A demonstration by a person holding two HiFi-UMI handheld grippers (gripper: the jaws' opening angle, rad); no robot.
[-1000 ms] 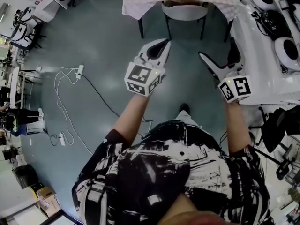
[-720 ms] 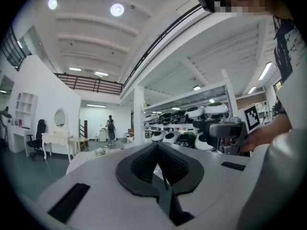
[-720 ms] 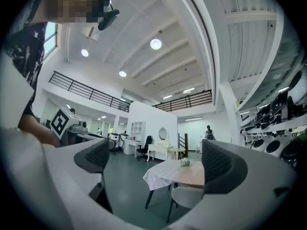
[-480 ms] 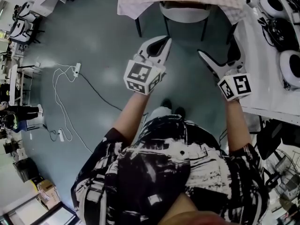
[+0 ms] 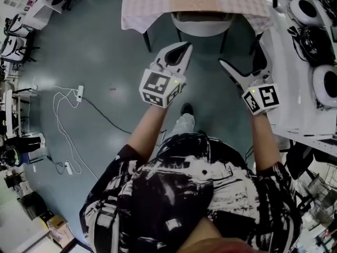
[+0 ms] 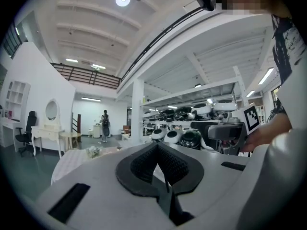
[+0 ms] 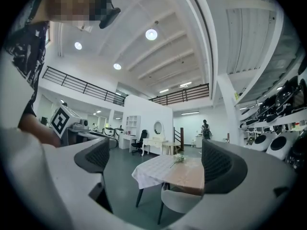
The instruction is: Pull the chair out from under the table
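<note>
A grey chair (image 5: 201,22) is tucked under a table (image 5: 152,7) draped with a checked cloth, at the top of the head view. Both grippers are held in the air short of it, touching nothing. My left gripper (image 5: 184,47) is shut and empty; in the left gripper view its dark pads (image 6: 160,176) meet. My right gripper (image 5: 238,65) is open. Between its jaws, the right gripper view (image 7: 156,162) shows the chair (image 7: 184,200) and the table (image 7: 158,169) some way ahead, with a small flower sprig (image 7: 178,158) on top.
A white bench (image 5: 295,94) carrying round white devices runs close along the right. A power strip with white and black cables (image 5: 79,91) lies on the grey floor to the left. The person's foot (image 5: 185,109) stands between the arms.
The person has stepped forward: the table and chair now show lower and fuller in the head view. Both grippers keep the same pose, left shut and right open.
</note>
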